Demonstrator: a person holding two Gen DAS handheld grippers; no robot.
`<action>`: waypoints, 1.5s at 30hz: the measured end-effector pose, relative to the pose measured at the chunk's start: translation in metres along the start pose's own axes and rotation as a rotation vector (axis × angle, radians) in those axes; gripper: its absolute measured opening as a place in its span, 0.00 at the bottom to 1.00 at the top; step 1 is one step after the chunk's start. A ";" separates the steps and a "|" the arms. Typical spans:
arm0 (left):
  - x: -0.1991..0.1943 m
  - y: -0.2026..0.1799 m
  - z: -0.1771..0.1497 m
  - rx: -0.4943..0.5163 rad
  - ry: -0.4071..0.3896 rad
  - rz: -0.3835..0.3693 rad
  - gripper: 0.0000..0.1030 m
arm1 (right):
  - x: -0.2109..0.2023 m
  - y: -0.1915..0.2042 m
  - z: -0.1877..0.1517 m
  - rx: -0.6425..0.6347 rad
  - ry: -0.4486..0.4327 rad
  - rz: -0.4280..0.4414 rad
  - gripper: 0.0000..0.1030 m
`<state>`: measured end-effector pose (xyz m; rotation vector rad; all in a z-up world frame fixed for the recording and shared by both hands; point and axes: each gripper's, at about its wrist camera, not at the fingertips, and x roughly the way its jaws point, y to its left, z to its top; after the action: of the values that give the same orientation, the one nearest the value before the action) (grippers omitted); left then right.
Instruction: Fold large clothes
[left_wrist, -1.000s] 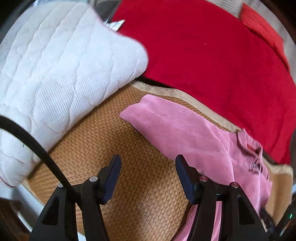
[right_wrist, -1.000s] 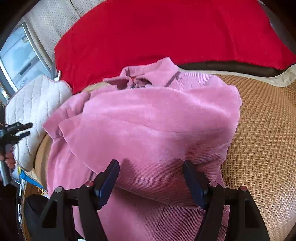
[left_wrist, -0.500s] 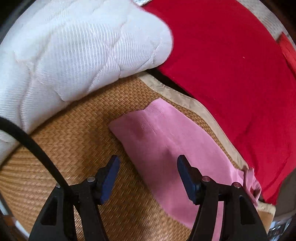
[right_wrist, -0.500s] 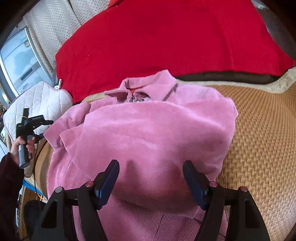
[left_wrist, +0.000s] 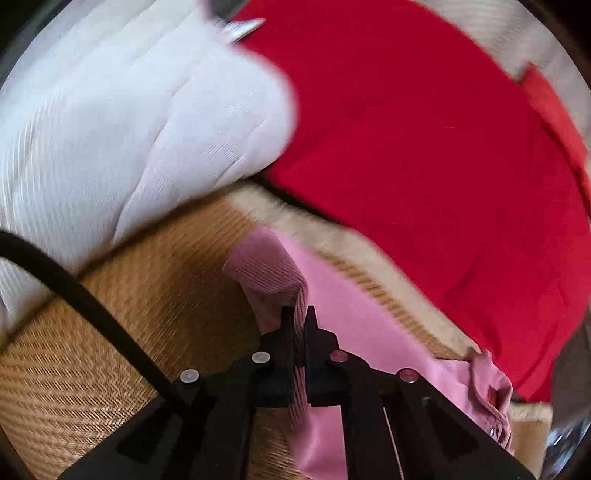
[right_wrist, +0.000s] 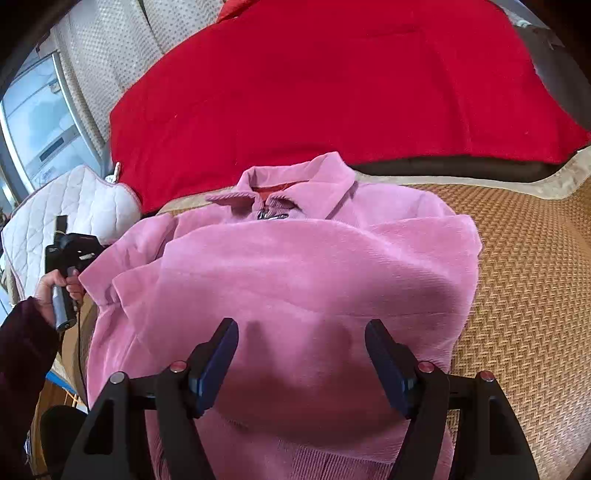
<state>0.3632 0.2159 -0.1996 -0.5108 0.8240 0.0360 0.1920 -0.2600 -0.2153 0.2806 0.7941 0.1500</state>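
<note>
A pink corduroy jacket (right_wrist: 303, 280) lies on a woven straw mat (right_wrist: 524, 295), collar toward the far side, one sleeve folded across its front. My left gripper (left_wrist: 298, 317) is shut on the jacket's sleeve cuff (left_wrist: 273, 273), which is lifted off the mat (left_wrist: 129, 314). In the right wrist view the left gripper (right_wrist: 68, 258) shows at the jacket's left edge, held by a hand. My right gripper (right_wrist: 301, 332) is open and empty, just above the lower front of the jacket.
A red blanket (left_wrist: 424, 147) lies beyond the mat and also shows in the right wrist view (right_wrist: 332, 81). A white quilted cushion (left_wrist: 122, 118) sits at the left. A black cable (left_wrist: 85, 295) crosses the left wrist view.
My left gripper has closed on the pink sleeve cuff and lifted it off the mat. My right gripper stayed open and drew back slightly from the jacket.
</note>
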 end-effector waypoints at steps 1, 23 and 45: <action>-0.010 -0.012 0.001 0.041 -0.019 -0.017 0.03 | -0.001 -0.002 0.001 0.009 -0.007 -0.001 0.72; -0.178 -0.299 -0.169 0.903 0.004 -0.488 0.62 | -0.066 -0.082 0.011 0.341 -0.184 -0.035 0.80; -0.020 -0.131 -0.181 0.582 0.227 0.042 0.62 | 0.020 -0.002 -0.001 0.006 0.101 -0.067 0.79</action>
<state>0.2533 0.0231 -0.2330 0.0543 1.0166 -0.2215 0.2052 -0.2573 -0.2302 0.2538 0.9036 0.0994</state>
